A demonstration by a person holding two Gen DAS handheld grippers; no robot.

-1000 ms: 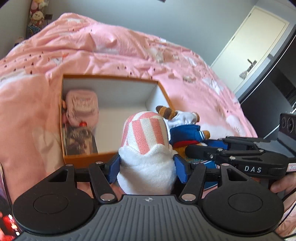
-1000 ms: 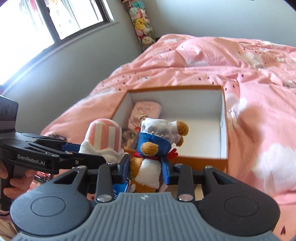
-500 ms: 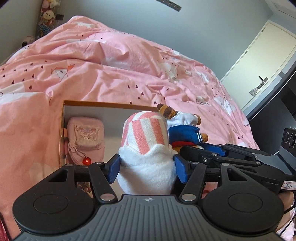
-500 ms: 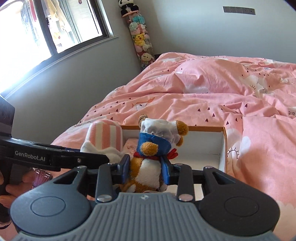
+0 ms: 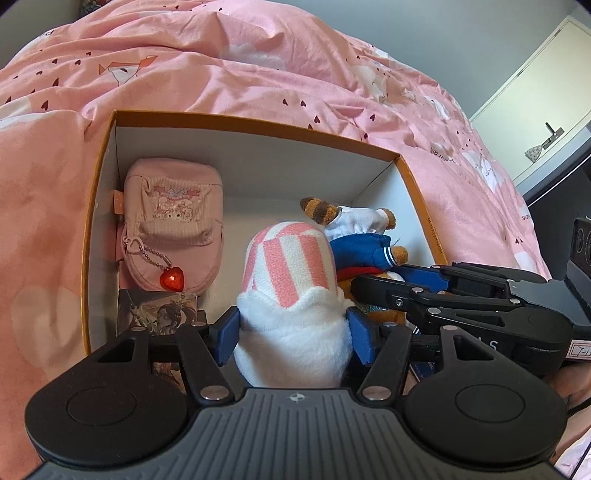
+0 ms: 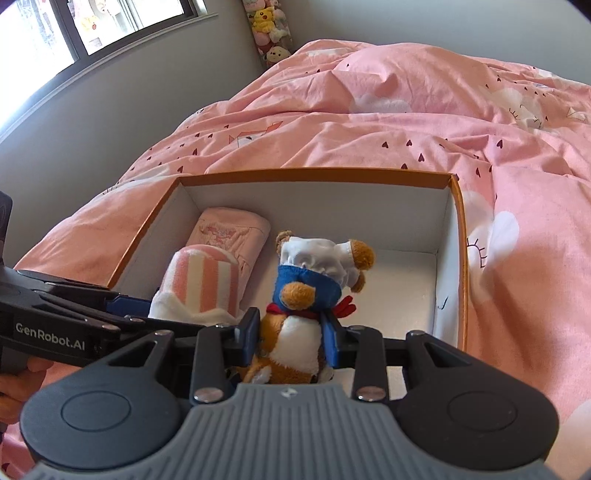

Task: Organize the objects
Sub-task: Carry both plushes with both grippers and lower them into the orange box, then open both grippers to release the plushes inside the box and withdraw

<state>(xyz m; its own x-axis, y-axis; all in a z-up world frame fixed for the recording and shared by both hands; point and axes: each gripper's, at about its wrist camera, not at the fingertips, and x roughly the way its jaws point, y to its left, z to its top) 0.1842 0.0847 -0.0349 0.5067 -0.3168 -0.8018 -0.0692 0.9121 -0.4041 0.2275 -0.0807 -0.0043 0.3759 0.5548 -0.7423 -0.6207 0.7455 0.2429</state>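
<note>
My left gripper (image 5: 293, 334) is shut on a pink-and-white striped plush (image 5: 291, 280) with a fluffy white base. It hangs over the near part of an orange box (image 5: 255, 123) with a white inside. Beside it on the right, my right gripper (image 6: 291, 334) is shut on a brown bear plush (image 6: 295, 332) in a white chef hat and blue scarf, also over the box (image 6: 314, 173). In the right wrist view the striped plush (image 6: 201, 284) and left gripper show at the left; the bear (image 5: 360, 240) shows in the left wrist view.
Inside the box at its left lie a pink pouch (image 5: 171, 229) with a red heart charm (image 5: 171, 280) and a printed card (image 5: 159, 314). The box rests on a rumpled pink duvet (image 6: 406, 110). A window and stacked plush toys (image 6: 267, 26) stand beyond the bed; a door (image 5: 546, 74) is at far right.
Both grippers have moved forward and down with their plush toys, from before the box's near wall to over its inside. The box now looks larger and closer.
</note>
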